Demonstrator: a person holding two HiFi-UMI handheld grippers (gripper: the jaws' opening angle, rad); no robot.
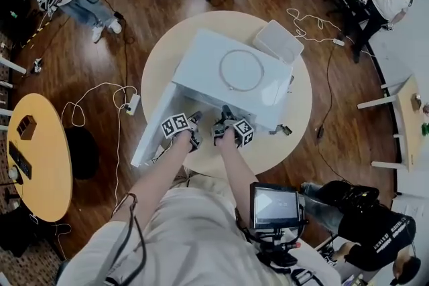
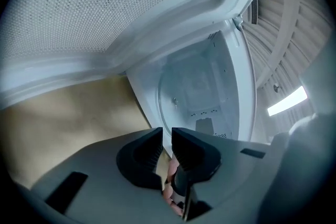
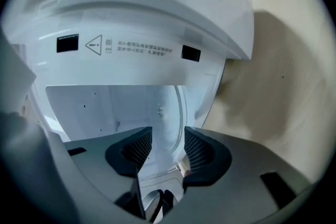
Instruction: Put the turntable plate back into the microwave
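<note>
Your left tongs (image 2: 167, 131) clamped the near rim of the clear round glass turntable plate (image 2: 191, 86), inside the boxy white microwave (image 1: 228, 77). Your right tongs (image 3: 168, 134) stood apart, rim showing between them, untouched. Smooth white cavity walls sat close around; perforated door (image 2: 105, 2) hung wide open over the round beige surface (image 1: 295, 137).
</note>
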